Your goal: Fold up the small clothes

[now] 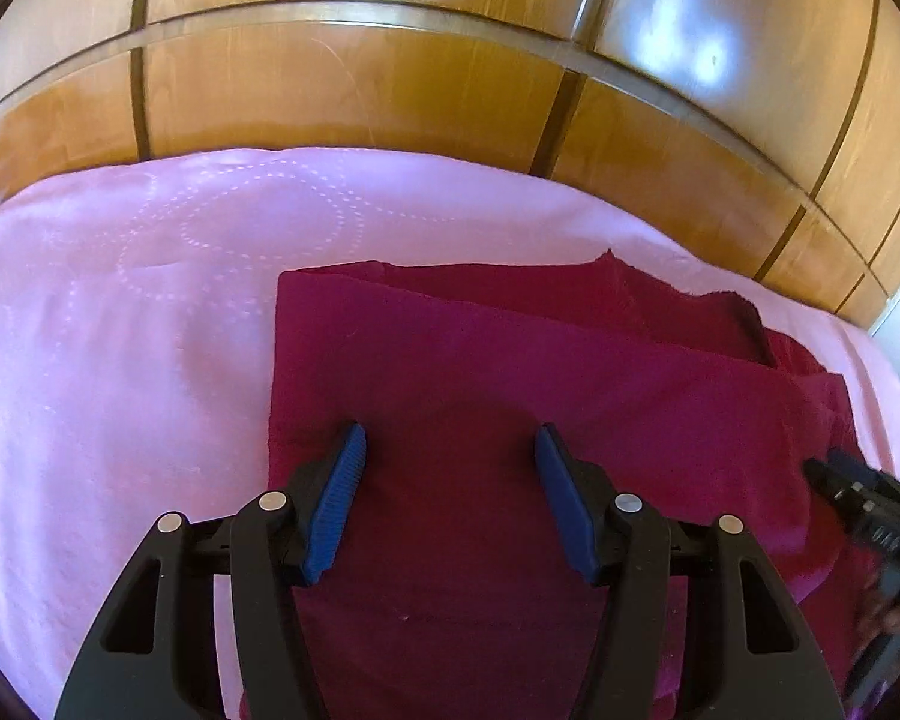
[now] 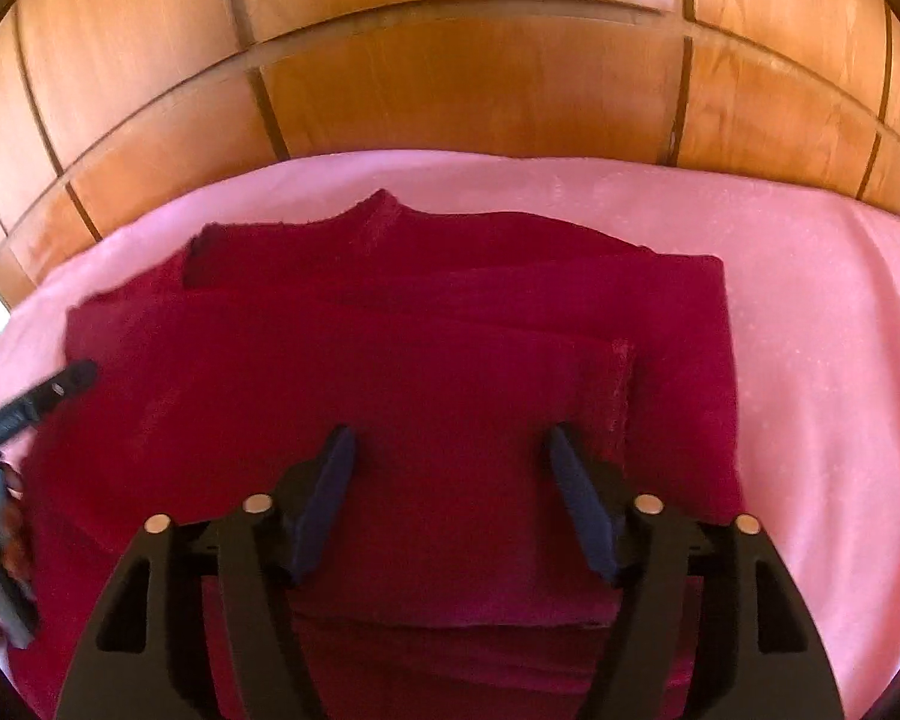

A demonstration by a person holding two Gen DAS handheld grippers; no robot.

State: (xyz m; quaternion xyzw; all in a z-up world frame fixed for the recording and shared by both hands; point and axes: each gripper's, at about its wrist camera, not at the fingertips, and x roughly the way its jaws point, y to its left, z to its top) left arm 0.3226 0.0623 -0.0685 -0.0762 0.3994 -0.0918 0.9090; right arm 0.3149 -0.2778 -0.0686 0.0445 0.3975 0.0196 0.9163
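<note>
My left gripper (image 1: 450, 450) hangs over the near left part of a dark red garment (image 1: 510, 372), its blue pads spread apart with only flat cloth showing between them; nothing is pinched. My right gripper (image 2: 450, 450) hangs over the same garment (image 2: 390, 360) toward its right side, its jaws likewise standing apart and released, the cloth lying loose beneath them.

The garment lies folded on a pink bedsheet (image 1: 120, 330), in overlapping layers: from the right wrist view a folded panel with a ribbed edge sits on top near my right pads, and a collar-like bump shows at the far edge. The far layers are stepped rather than aligned, with one corner sticking out on the far right in the left wrist view.

Each gripper appears at the edge of the other's view, both over the garment's sides. Behind the bed rises a glossy wooden panelled wall (image 2: 450, 90), catching bright reflections.
</note>
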